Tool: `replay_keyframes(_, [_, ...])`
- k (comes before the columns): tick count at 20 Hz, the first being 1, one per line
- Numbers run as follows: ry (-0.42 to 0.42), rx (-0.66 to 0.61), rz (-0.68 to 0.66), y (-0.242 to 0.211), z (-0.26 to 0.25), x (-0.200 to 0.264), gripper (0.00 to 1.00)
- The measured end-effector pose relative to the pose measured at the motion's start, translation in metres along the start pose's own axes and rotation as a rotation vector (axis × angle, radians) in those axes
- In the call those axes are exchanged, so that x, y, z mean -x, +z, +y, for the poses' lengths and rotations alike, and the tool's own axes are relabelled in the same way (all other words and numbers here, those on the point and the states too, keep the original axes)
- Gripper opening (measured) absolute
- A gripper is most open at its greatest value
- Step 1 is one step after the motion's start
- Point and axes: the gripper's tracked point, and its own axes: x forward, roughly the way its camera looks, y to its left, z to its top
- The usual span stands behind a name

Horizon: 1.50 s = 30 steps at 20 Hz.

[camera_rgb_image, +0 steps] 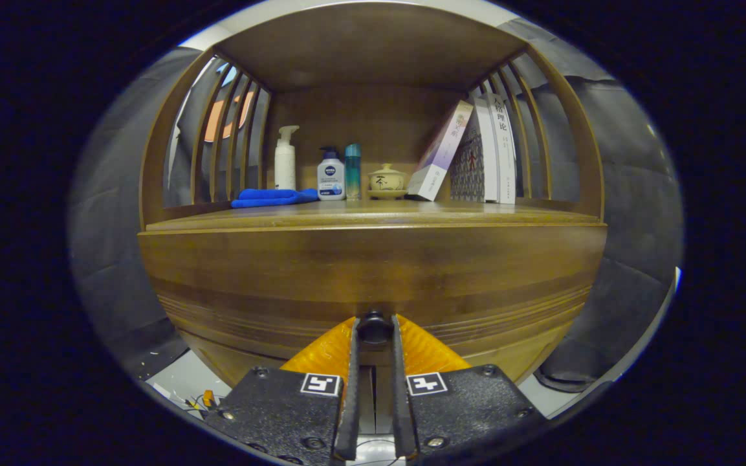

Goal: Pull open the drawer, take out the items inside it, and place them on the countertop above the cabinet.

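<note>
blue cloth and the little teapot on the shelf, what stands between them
Two bottles: a white and blue pump bottle beside the blue cloth, then a slim teal bottle next to the teapot, seen in the gripper view.

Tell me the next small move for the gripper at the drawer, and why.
Probably pull straight back. The gripper has both fingers closed on the dark drawer knob, and the drawer front looks flush with the cabinet, so the drawer appears unopened.

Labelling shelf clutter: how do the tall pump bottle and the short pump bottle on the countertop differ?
The tall pump bottle is plain white with a white pump and stands behind the blue cloth. The short pump bottle is squatter, with a dark pump and a dark round label, beside the teal bottle. Both stand upright. The hand-held gripper is closed on the drawer knob.
</note>
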Motion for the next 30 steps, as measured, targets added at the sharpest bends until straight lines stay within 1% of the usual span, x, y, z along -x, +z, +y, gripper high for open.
replay_keyframes(3, [0.006, 0.012, 0.004, 0.000, -0.001, 0.002, 0.24])
replay_keyframes(11, [0.014, 0.006, 0.018, -0.008, -0.002, 0.035, 0.23])
replay_keyframes(30, [0.056, -0.007, 0.047, -0.037, -0.009, 0.143, 0.23])
